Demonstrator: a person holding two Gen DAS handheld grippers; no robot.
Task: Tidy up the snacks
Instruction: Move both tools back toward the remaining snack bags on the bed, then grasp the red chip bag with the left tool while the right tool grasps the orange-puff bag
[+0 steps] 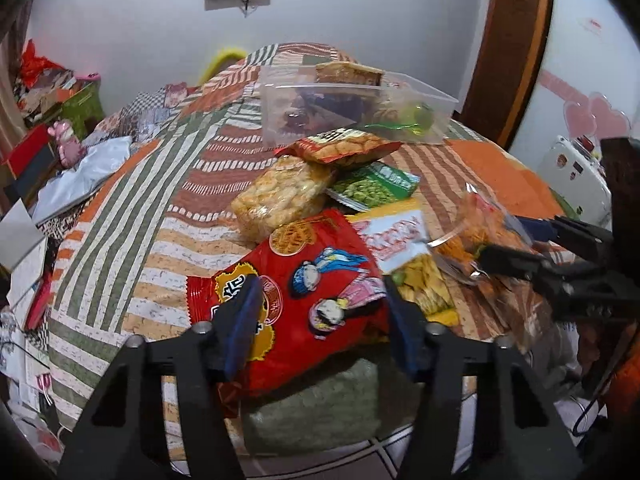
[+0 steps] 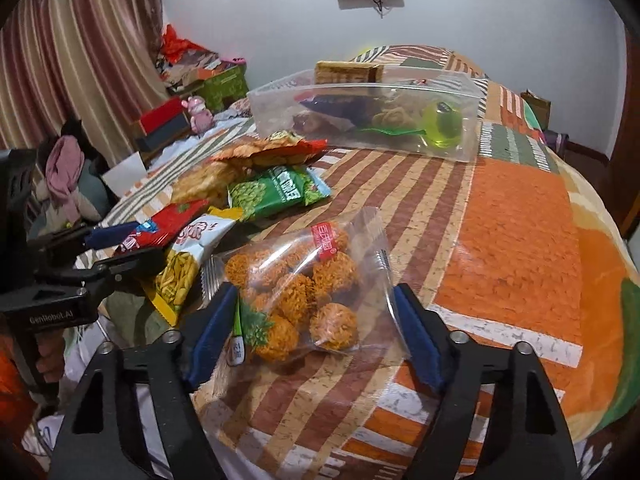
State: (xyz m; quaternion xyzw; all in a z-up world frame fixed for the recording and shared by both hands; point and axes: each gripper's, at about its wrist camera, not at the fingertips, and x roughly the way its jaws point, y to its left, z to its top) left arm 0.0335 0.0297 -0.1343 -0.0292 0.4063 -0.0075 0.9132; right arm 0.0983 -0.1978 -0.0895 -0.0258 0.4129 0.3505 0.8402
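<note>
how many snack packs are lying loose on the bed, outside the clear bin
6: red bag in the left gripper, clear bag in the right, yellow pack between, green, crackers, orange-red by the bin. Others may be hidden.

1. One clear plastic bin (image 2: 460, 92) is sitting at the far end of the striped bedspread (image 2: 512, 248).
2. Six snack packets are lying outside the bin:
   - one red bag (image 1: 316, 292),
   - one clear bag of orange balls (image 2: 304, 292),
   - one yellow and white bag of sticks (image 2: 188, 264),
   - one green bag of peas (image 2: 276, 194),
   - one clear pack of puffed pieces (image 1: 280, 196),
   - one orange-red bag (image 1: 348, 148).
3. One brown box (image 2: 348, 72) is standing inside the bin.
4. One green ball-shaped item (image 2: 442, 126) is lying in the bin; the other things in there are showing too dimly for counting.
5. Two grippers are showing: the left gripper (image 1: 320, 312) and the right gripper (image 2: 316, 332).
</note>
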